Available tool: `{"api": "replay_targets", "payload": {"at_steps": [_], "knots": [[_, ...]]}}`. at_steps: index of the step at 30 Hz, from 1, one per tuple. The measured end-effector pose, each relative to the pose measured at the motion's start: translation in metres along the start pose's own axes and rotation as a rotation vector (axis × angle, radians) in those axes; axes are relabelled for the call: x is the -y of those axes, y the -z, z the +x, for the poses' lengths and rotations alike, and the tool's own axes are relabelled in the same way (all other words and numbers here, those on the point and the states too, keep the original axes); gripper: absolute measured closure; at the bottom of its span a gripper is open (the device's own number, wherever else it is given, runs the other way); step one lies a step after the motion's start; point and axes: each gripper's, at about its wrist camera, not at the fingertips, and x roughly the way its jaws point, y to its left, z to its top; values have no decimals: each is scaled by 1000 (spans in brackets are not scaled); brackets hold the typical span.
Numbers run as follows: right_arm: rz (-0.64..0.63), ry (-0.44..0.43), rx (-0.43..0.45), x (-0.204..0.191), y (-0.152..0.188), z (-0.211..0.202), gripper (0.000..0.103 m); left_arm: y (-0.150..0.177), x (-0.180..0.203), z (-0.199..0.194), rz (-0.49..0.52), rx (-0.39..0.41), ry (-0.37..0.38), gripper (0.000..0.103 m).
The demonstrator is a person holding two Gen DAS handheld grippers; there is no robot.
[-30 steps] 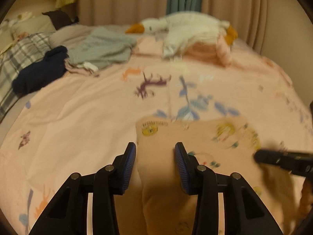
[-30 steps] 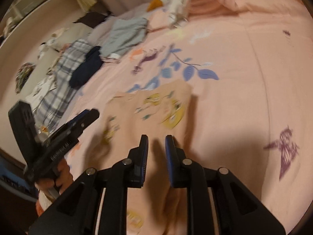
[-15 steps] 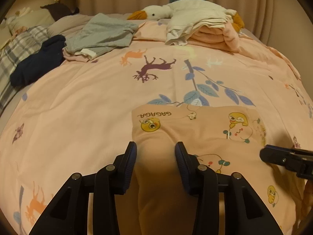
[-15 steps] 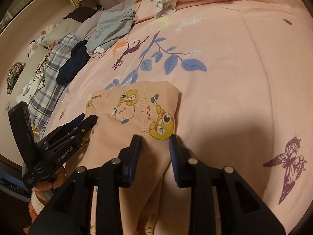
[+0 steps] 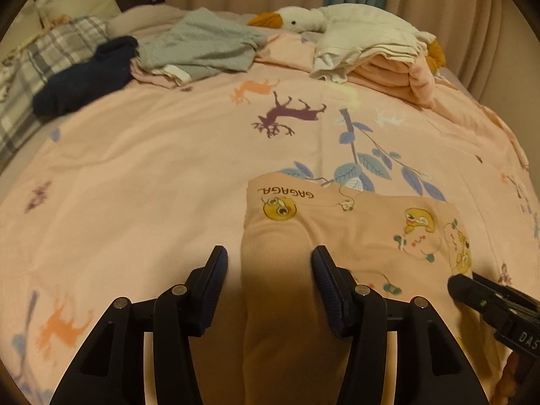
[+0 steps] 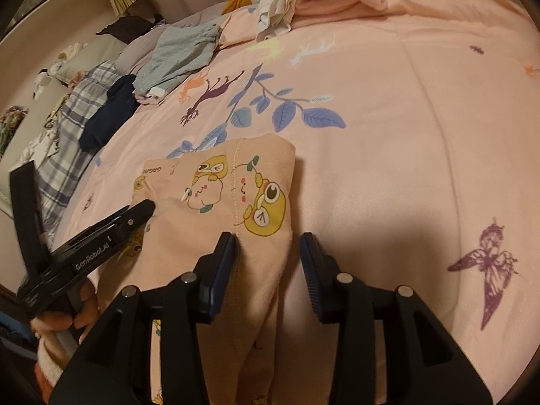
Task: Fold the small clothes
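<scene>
Left: the left tongs (image 5: 268,270) hang over the near left edge of the peach cartoon-print garment (image 5: 354,233), jaws opening, the cloth between them but no longer pinched. Centre: the garment lies on the pink bedspread (image 5: 152,175), its far end flat, its near part trailing toward the viewer. Right: the right tongs (image 6: 268,256) straddle the garment's near right edge, jaws likewise opening, the left pad close against the fabric. The step in hand appears to be the release after laying out; the next move likely calls for regripping an edge to fold it over
</scene>
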Motion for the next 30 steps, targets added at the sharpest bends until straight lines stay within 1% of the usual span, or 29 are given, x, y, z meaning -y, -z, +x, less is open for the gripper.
{"api": "replay_targets", "payload": {"at_steps": [2, 3, 5, 6, 7, 9, 11, 12, 15, 16, 17, 18, 19, 20, 21, 23, 25, 26, 28, 30], "knots": [[25, 24, 4, -2, 0, -5, 59, 2, -2, -15, 8, 3, 4, 48], [43, 33, 12, -2, 0, -8, 58, 2, -4, -22, 10, 9, -6, 49], [71, 60, 10, -4, 1, -12, 58, 6, -9, -40, 33, 34, -53, 54], [72, 66, 0, -7, 2, -15, 58, 7, -11, -51, 44, 59, -55, 54], [67, 56, -7, -10, 4, -18, 58, 8, -15, -59, 44, 73, -44, 54], [59, 15, -6, -17, 5, -31, 58, 9, -24, -77, 1, 75, -2, 54], [52, -6, 27, -27, 7, -55, 58, 8, -31, -104, -50, 90, 59, 54], [46, -7, 55, -34, 7, -72, 58, 8, -29, -119, -48, 108, 71, 54], [29, 7, 137, -53, 11, -121, 57, 14, -17, -179, 24, 231, 79, 54], [15, -4, 171, -60, 13, -139, 56, 17, -13, -198, 47, 269, 78, 49], [-4, -15, 194, -68, 17, -158, 47, 21, -10, -213, 61, 300, 94, 43], [-22, -20, 202, -75, 22, -173, 39, 24, -9, -228, 65, 329, 132, 25], [-30, -21, 210, -80, 27, -185, 21, 29, -11, -239, 49, 354, 193, 9], [-26, -22, 222, -82, 31, -194, 12, 33, -15, -247, 19, 367, 260, 4], [-12, -24, 231, -83, 36, -202, 10, 35, -18, -251, -11, 364, 312, 2], [16, -42, 215, -80, 42, -210, 6, 35, -20, -255, -36, 322, 357, 1], [55, -60, 182, -75, 47, -214, 5, 35, -18, -260, -15, 302, 338, 1], [73, -67, 172, -73, 50, -217, 5, 36, -16, -263, 0, 311, 316, 1], [70, -92, 176, -72, 55, -224, 4, 41, -15, -274, 15, 353, 274, 1], [58, -106, 202, -77, 61, -235, 2, 44, -18, -281, -3, 388, 256, 1]]}}
